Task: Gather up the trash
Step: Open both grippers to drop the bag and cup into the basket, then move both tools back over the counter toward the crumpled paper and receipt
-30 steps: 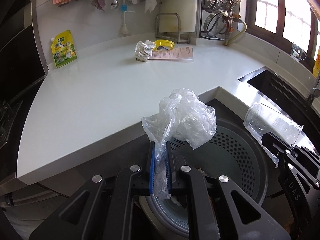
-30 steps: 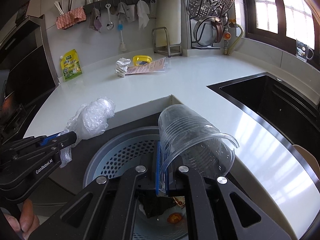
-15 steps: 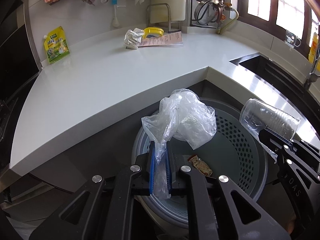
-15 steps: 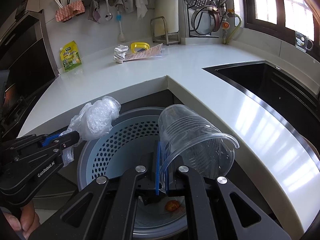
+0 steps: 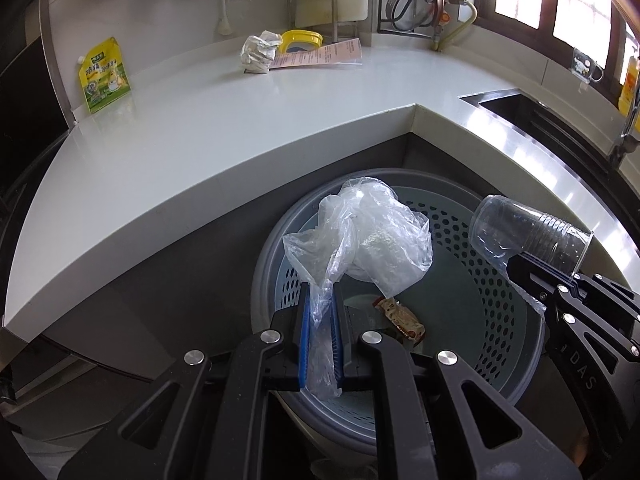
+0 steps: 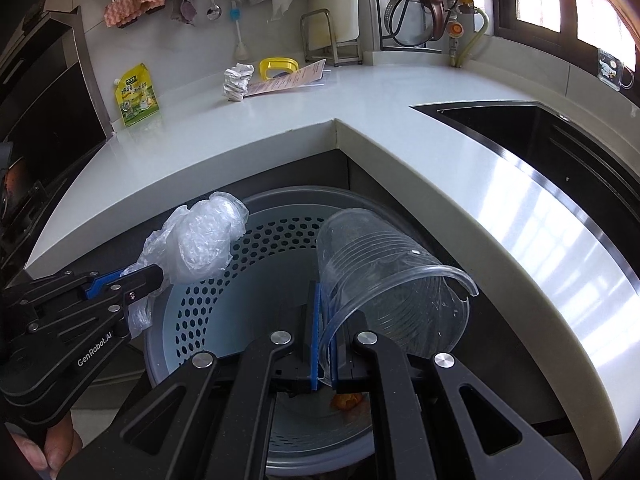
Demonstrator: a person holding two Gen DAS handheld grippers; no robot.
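Note:
My left gripper (image 5: 320, 300) is shut on a crumpled clear plastic bag (image 5: 372, 236) and holds it over the grey perforated trash bin (image 5: 500, 256). My right gripper (image 6: 325, 304) is shut on the rim of a clear plastic cup (image 6: 384, 280), tilted on its side above the same bin (image 6: 224, 280). The cup also shows in the left wrist view (image 5: 528, 236), and the bag in the right wrist view (image 6: 204, 244). A snack wrapper (image 5: 400, 316) and an orange scrap (image 6: 346, 400) lie inside the bin. A crumpled paper ball (image 5: 258, 54) sits far back on the counter.
The white counter (image 5: 200, 132) wraps around the bin. On it are a yellow-green pouch (image 5: 104, 76), a yellow lid (image 5: 300, 40) and a pink paper sheet (image 5: 320, 56). A dark sink (image 6: 540, 140) lies to the right.
Both grippers have moved back and down from the counter edge, so bag and cup now hang over the bin's opening. More of the bin's inside shows.

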